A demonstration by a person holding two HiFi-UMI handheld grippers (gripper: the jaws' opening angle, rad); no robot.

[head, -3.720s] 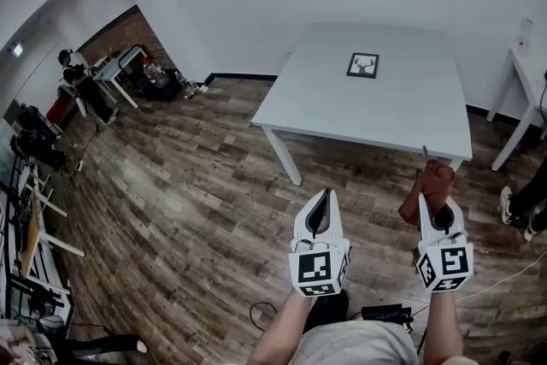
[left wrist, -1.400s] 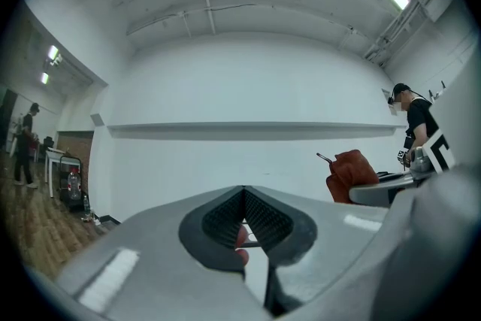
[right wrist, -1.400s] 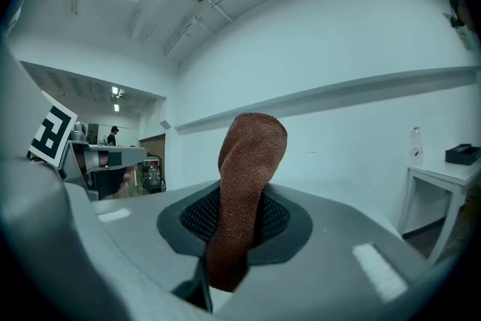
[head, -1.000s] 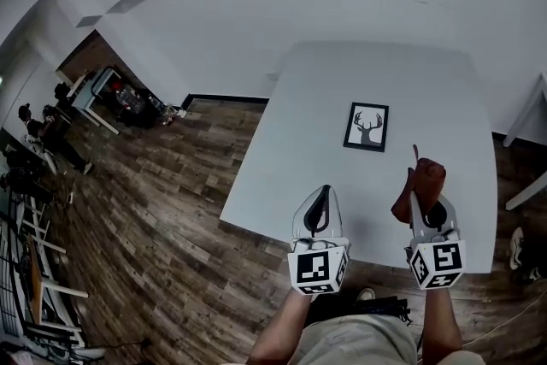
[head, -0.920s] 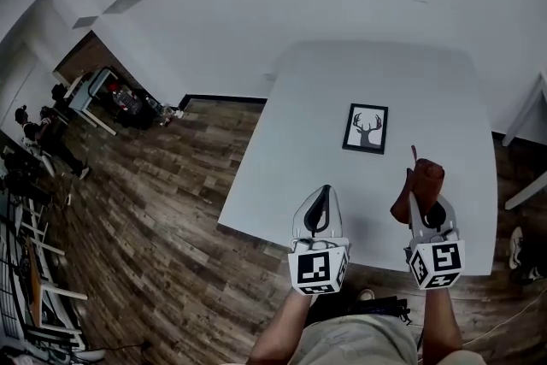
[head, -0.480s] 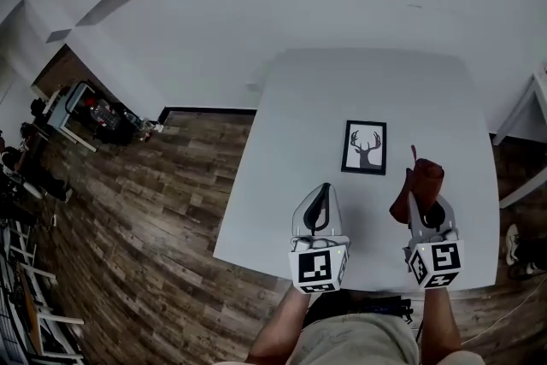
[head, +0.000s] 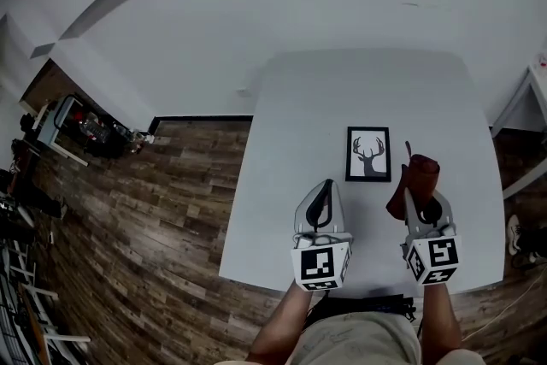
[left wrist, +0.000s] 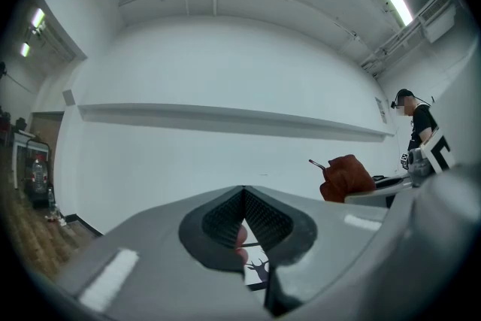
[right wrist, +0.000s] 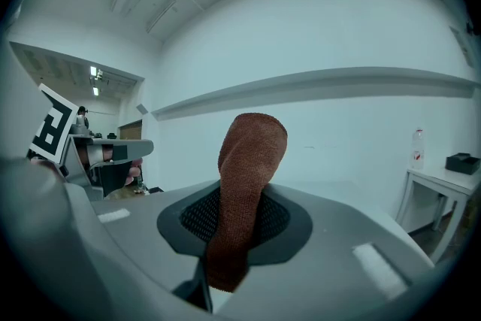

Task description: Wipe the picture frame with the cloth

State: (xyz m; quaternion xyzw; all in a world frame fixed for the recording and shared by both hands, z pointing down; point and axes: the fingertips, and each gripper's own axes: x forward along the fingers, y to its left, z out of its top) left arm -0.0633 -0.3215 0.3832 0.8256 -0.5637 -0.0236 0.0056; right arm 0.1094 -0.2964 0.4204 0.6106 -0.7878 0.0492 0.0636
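Observation:
A black picture frame (head: 368, 154) with a deer print lies flat in the middle of the white table (head: 282, 184). My right gripper (head: 418, 199) hovers just right of the frame's near corner, shut on a brown cloth (head: 414, 179) that sticks up out of its jaws. In the right gripper view the cloth (right wrist: 248, 184) stands clamped in the right gripper (right wrist: 242, 216). My left gripper (head: 322, 191) is over the table, nearer than the frame, and is shut with nothing in it. The left gripper (left wrist: 243, 195) shows a sliver of the frame (left wrist: 259, 267) below its jaws, with the cloth (left wrist: 347, 177) to its right.
Wood floor (head: 145, 209) runs left of the table, with cluttered furniture (head: 81, 128) far left. A second white table (head: 523, 103) stands at the right edge; the right gripper view shows it (right wrist: 443, 184) carrying a bottle (right wrist: 418, 143). A person (left wrist: 415, 116) stands at the right.
The table and frame have come much closer in the head view. Both grippers are now over the table's near part, and the right one still holds the cloth.

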